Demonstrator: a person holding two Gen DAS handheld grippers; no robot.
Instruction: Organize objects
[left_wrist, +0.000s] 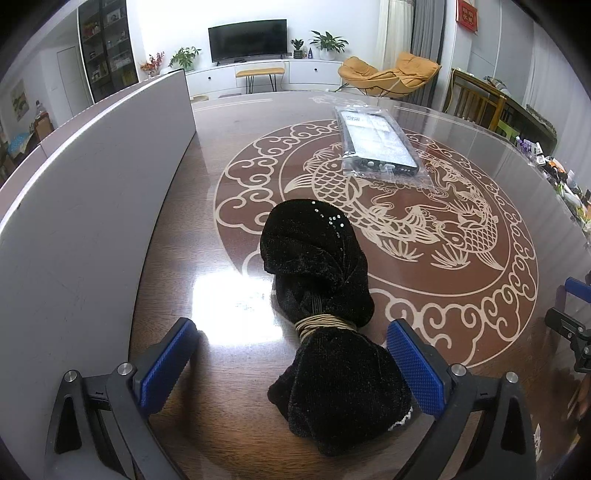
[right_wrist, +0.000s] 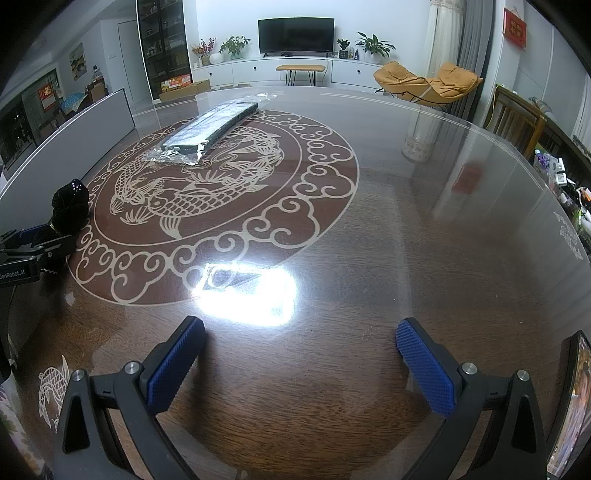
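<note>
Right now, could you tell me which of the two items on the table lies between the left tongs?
The black velvet bundle, tied with tan cord, lies between the open left tongs. The plastic-wrapped flat package lies farther off, on the fish design.

I see a black velvet cloth bundle (left_wrist: 317, 291), plush and faintly sparkling, tied with tan cord (left_wrist: 325, 325). The dark wooden table (left_wrist: 229, 424) under me is glossy, throwing glare. The flat dark pack (left_wrist: 380, 144) wears crinkled clear plastic. My gripper pads (right_wrist: 424, 373) look blue, knurled rubber.
</note>
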